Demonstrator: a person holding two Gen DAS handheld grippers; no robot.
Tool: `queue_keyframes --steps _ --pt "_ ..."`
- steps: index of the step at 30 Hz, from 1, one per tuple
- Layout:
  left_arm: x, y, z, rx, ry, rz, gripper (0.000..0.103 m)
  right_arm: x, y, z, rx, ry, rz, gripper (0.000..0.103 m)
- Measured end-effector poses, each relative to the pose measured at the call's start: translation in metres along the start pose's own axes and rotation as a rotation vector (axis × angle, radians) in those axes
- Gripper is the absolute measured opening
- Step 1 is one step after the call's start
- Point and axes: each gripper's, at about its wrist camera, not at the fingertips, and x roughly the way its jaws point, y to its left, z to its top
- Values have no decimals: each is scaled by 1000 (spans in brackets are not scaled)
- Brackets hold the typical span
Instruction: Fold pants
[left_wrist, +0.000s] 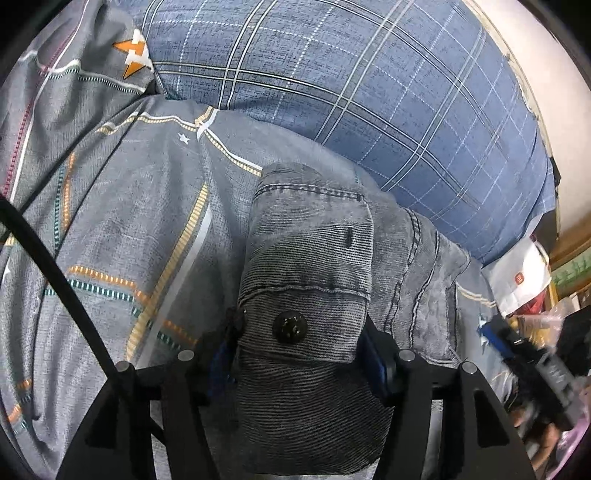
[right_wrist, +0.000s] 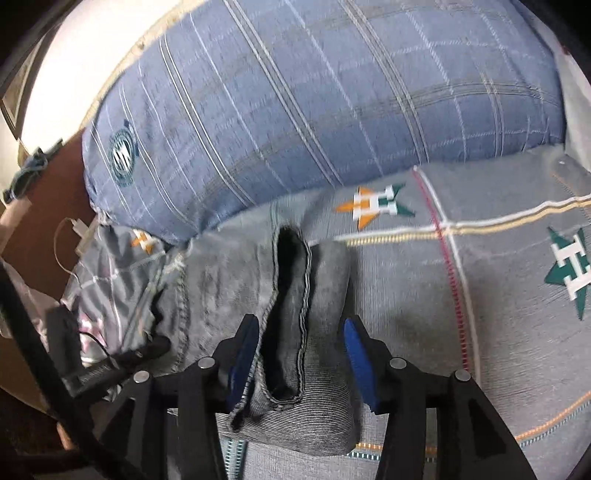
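The grey denim pants (left_wrist: 314, 295) lie on the grey patterned bedspread (left_wrist: 129, 221), just in front of the blue plaid pillow (left_wrist: 369, 92), their long axis running across the bed alongside it. The left gripper (left_wrist: 301, 347) has the waistband end bunched between its fingers, button facing the camera, the jaws closed in against the cloth. The right gripper (right_wrist: 299, 354) straddles a leg-cuff end; the cloth touches its left pad, but a gap shows at the right pad, so I cannot tell whether it truly holds. Each gripper sits at one end, so the fold likely turns on bringing cuff toward waistband. The pants' middle span is cut off in both views, and the right view is motion-blurred.
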Motion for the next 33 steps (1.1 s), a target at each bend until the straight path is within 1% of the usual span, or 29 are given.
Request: queue_keyframes --steps 1,2,4,5,6,8,9,10,11,14,16,22,27,31,33 --pt "-2 -1 0 11 -7 10 62 -4 0 0 7 -7 16 55" --pt "-5 -2 -2 22 -18 21 62 -3 -1 -2 11 -4 21 60" --pt "-12 -4 -4 39 -35 28 62 1 1 -9 8 23 32 61" --pt "-17 -4 -8 40 -44 26 63 7 4 -14 -9 53 32 61" --pt "-20 -3 -12 36 -48 22 67 14 5 -20 -22 84 18 61" --pt "-25 1 -22 29 -47 15 72 32 5 -33 -41 156 -55 61" --pt "-26 3 -28 25 -42 15 72 39 4 -38 -55 182 -92 61" --pt "-26 4 -30 20 -40 15 72 40 4 -41 -62 190 -116 61" --pt "-28 7 -35 9 -39 12 72 40 4 -44 -64 192 -129 61" --pt "-36 12 -41 -10 -56 -6 72 33 7 -47 -74 182 -129 61" --pt "-39 15 -46 -12 -73 -8 73 28 6 -49 -71 169 -120 61" --pt "-37 14 -49 4 -96 0 73 28 -1 -49 -38 176 -85 61" --pt "-33 20 -49 -33 -84 -29 74 26 -1 -45 -33 174 -69 61" --pt "-40 23 -50 -71 -108 -71 74 10 -6 -40 -4 127 -48 61" --pt "-42 25 -50 -84 -110 -78 74 0 -14 -37 20 96 -18 61"
